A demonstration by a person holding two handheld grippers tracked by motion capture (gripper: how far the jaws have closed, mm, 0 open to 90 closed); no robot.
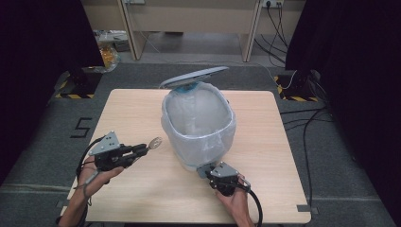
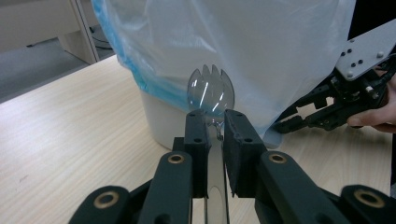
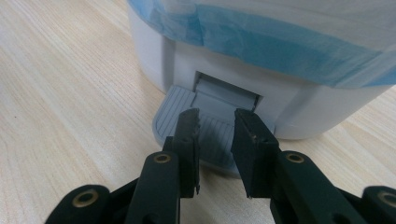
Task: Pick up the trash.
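A white pedal bin (image 1: 204, 152) with a pale plastic liner stands in the middle of the table, its grey lid (image 1: 194, 75) tipped up and open. My left gripper (image 1: 144, 150) hovers left of the bin, shut on the handle of a clear plastic spork (image 1: 154, 142). In the left gripper view the spork (image 2: 210, 91) sticks up from between the jaws (image 2: 214, 119), its tines near the liner. My right gripper (image 1: 204, 170) is at the bin's front foot. Its jaws (image 3: 215, 119) stand close together with nothing between them, tips down on the grey pedal (image 3: 175, 116).
The light wooden table (image 1: 142, 109) has bare room left and right of the bin. The liner (image 2: 243, 46) hangs over the bin's rim with a blue hem. Beyond the table are grey floor, desk legs, cables and dark curtains at both sides.
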